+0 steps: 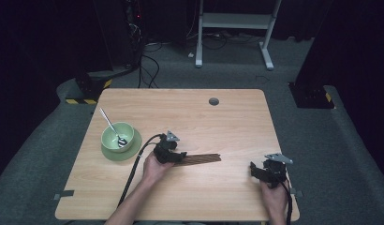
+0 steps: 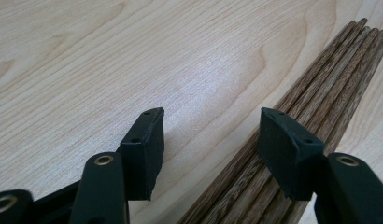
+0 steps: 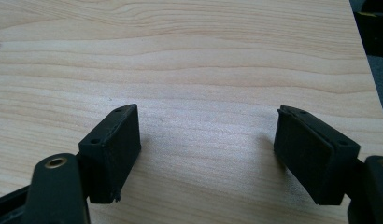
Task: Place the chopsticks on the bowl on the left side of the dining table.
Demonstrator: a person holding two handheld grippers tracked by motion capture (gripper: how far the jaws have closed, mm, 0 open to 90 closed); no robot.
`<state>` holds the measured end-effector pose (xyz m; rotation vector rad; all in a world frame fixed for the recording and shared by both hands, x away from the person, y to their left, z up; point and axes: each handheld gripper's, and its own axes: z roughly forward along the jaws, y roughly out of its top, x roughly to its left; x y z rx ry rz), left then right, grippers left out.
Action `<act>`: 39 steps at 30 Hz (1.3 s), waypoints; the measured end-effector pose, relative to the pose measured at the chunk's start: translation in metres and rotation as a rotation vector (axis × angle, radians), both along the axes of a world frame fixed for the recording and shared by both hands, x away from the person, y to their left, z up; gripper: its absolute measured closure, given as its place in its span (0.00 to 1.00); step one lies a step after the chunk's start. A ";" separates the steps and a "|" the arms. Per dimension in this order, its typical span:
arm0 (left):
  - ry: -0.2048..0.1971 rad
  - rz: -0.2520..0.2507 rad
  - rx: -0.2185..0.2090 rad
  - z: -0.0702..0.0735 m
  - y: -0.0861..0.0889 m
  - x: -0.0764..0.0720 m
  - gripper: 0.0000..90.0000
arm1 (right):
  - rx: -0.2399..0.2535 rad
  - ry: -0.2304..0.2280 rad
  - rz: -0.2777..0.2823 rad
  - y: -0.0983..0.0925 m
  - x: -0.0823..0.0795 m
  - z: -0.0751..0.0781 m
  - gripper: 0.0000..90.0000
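Left claw [image 2: 210, 140] sits low over the pale wood-grain worktop [image 1: 237, 117], jaws released and spread, one jaw over bare wood, the other over the near end of a bundle of dark brown wooden chopsticks [image 2: 315, 88] lying flat just right of the worktop's centre. Judged step: gathering the sticks. To do it well, the claw should shift sideways until both jaws straddle the whole bundle, drop until the jaw tips touch the wood surface, then close slowly so no stick rolls out. Right claw [image 3: 206, 149] also released, jaws wide, resting over bare worktop near the front right corner, well apart from the bundle. Count: one pale green ceramic bowl [image 1: 117, 137] on one matching green saucer [image 1: 134, 149], one metal spoon [image 1: 110, 125] leaning in the bowl, one chopstick bundle; about six sticks show, exact number uncertain.
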<state>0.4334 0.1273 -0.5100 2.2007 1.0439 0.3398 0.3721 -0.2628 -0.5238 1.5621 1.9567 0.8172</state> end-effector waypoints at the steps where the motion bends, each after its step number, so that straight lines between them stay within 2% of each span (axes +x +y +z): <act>1: -0.006 0.001 0.005 0.000 0.001 -0.001 0.47 | 0.000 0.000 0.000 0.000 0.000 0.000 0.25; 12: -0.011 0.026 0.023 -0.002 0.003 0.001 0.47 | 0.000 0.000 0.000 0.000 0.000 0.000 0.25; 15: -0.023 0.024 0.046 -0.002 0.001 0.002 0.48 | 0.000 0.000 0.000 0.000 0.000 0.000 0.25; 24: -0.021 0.025 0.056 -0.002 -0.004 0.011 0.49 | 0.000 0.000 0.000 0.000 0.000 0.000 0.25; 27: -0.017 0.010 0.060 -0.001 -0.006 0.016 0.55 | 0.000 0.000 0.000 0.000 0.000 0.000 0.25; 39: -0.008 -0.002 0.070 0.002 -0.007 0.025 0.65 | 0.000 0.000 0.000 0.000 0.000 0.000 0.25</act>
